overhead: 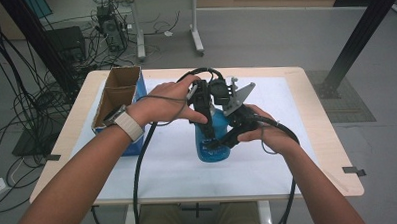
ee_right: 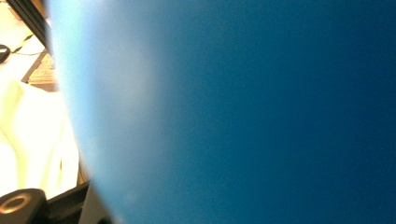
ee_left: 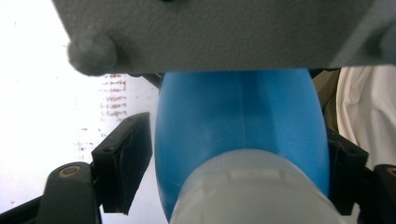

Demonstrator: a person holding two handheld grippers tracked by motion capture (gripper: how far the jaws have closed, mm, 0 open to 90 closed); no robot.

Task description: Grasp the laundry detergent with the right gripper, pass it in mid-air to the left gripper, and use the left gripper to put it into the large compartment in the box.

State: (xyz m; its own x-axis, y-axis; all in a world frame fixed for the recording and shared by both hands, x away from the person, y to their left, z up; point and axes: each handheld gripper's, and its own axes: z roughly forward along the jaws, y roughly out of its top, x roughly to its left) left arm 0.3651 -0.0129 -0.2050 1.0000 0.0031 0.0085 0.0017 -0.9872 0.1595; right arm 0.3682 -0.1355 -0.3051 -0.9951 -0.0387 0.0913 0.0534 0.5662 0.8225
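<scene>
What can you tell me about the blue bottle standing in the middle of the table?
The blue bottle looks like smooth, glossy plastic with a rounded body and a pale, whitish cap on its neck. It stands upright on the white mat, with dark print on its lower front. The right gripper is clamped on its body from the side. The left gripper comes down from above, its jaws either side of the cap; whether its pads press yet is unclear.

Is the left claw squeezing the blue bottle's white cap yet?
Cannot tell. In the left gripper view the left claw straddles the bottle near its white cap; a sliver of gap shows beside one pad, while the other side is hidden.
</scene>
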